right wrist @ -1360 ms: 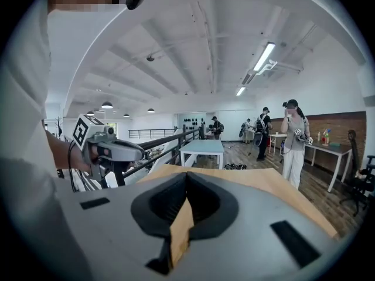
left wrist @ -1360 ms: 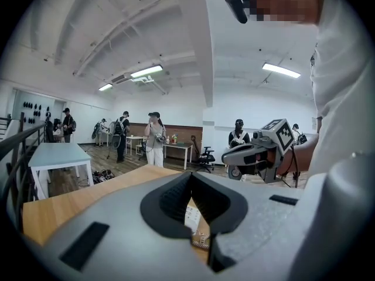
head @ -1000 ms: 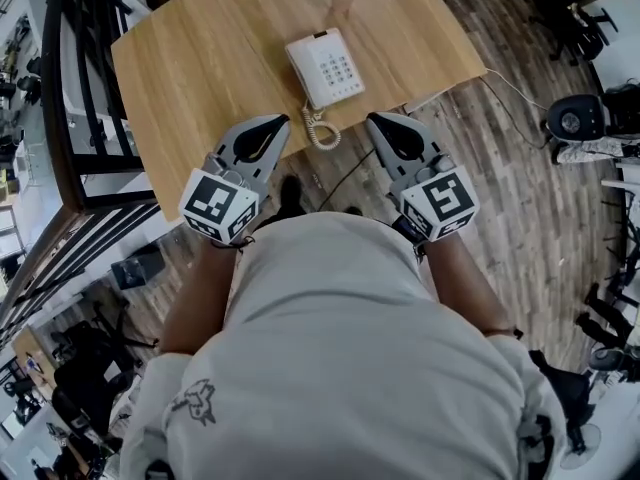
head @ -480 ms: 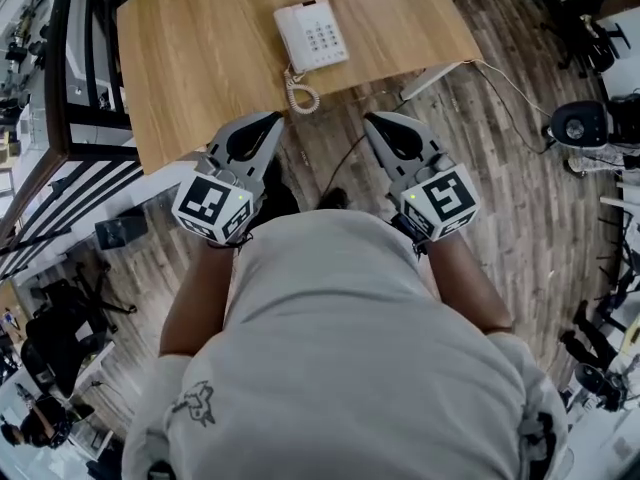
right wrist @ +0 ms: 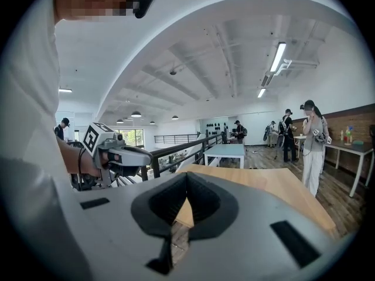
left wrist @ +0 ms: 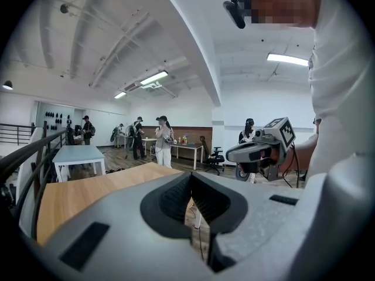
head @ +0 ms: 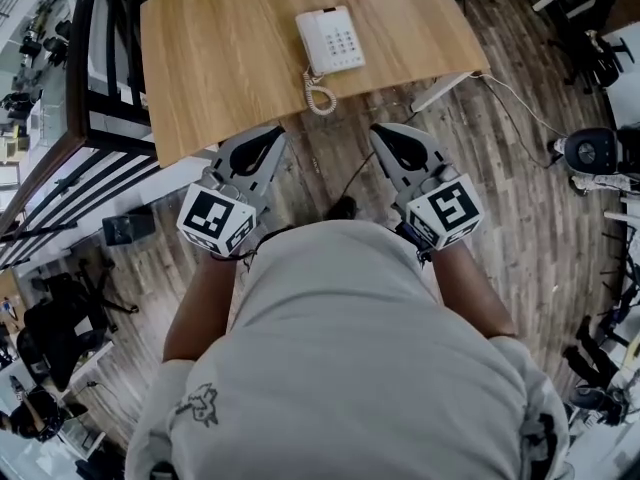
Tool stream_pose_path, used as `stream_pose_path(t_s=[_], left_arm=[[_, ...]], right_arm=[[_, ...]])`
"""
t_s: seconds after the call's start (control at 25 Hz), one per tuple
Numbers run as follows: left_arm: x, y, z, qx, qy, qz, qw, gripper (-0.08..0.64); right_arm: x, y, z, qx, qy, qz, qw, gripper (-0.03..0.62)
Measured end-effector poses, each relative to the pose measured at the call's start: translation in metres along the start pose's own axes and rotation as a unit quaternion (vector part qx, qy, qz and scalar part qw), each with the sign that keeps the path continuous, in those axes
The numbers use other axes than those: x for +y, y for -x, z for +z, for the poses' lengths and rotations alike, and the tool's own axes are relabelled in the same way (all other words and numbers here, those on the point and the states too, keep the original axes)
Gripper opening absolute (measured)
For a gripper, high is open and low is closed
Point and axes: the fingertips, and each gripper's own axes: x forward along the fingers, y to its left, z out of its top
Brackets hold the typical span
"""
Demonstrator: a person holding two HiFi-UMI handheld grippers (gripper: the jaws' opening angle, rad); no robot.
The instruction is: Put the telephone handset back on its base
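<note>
The white telephone (head: 331, 40) stands near the front edge of the wooden table (head: 220, 58). Its handset (head: 312, 42) lies along the left side of the base. The coiled cord (head: 318, 96) hangs over towards the table's edge. My left gripper (head: 277, 131) and right gripper (head: 377, 130) are both held over the floor, just short of the table's front edge, and they touch nothing. Both are shut and empty. The left gripper view shows its jaws (left wrist: 190, 174) meeting at the tip. The right gripper view shows the same of its own (right wrist: 186, 174).
A black railing (head: 100, 88) runs along the table's left side. A thin cable (head: 520, 98) trails over the wood floor to a black device (head: 590, 153) at the right. Several people stand by far tables (left wrist: 79, 155) in the gripper views.
Both grippers have drawn back from the table's front edge to over the floor. The telephone now shows further away, and it has not moved on the table.
</note>
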Motion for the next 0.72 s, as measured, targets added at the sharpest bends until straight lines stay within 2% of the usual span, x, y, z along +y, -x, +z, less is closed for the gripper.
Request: stream_pose_path(t_s=[0.28,0.72], left_arm=[[0.003,0.047,0.008,-0.007,-0.011,-0.017,0.9998,0.006],[-0.007,0.142,0.002,-0.028,-0.016,-0.037,0.9988,0.006]], right_arm=[[0.043,-0.004,0.011,-0.01,-0.002,-0.017,1.0,0.005],[0.139,0.001,0.01,-0.022,-0.002,-0.042,0.999,0.005]])
